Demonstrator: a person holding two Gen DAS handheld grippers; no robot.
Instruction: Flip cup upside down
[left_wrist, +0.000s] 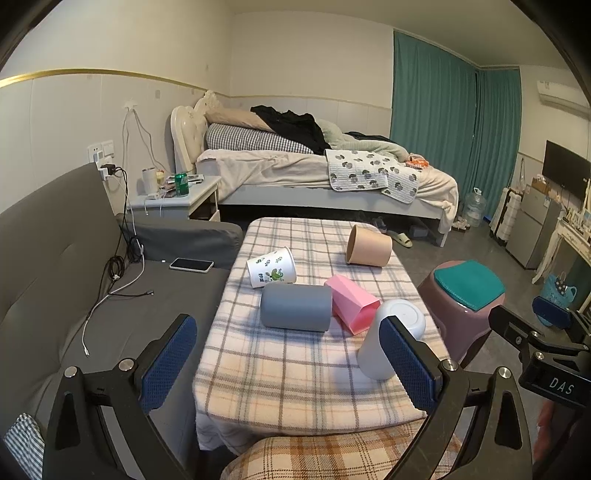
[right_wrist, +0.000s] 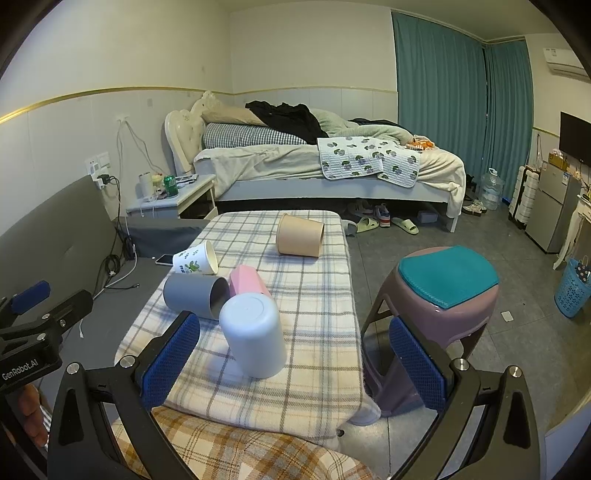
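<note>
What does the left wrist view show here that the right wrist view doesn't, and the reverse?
Only the left wrist view shows the sofa seat with the whole phone on it, and the closed base of the grey cup.

Only the right wrist view shows the grey cup's open mouth, the shoes and slippers by the bed, and the whole blue basket.

Both show the plaid-covered table with five cups: white cup upside down, pink cup, leaf-print cup and tan cup on their sides. Both claws, left claw and right claw, are open and empty.
</note>
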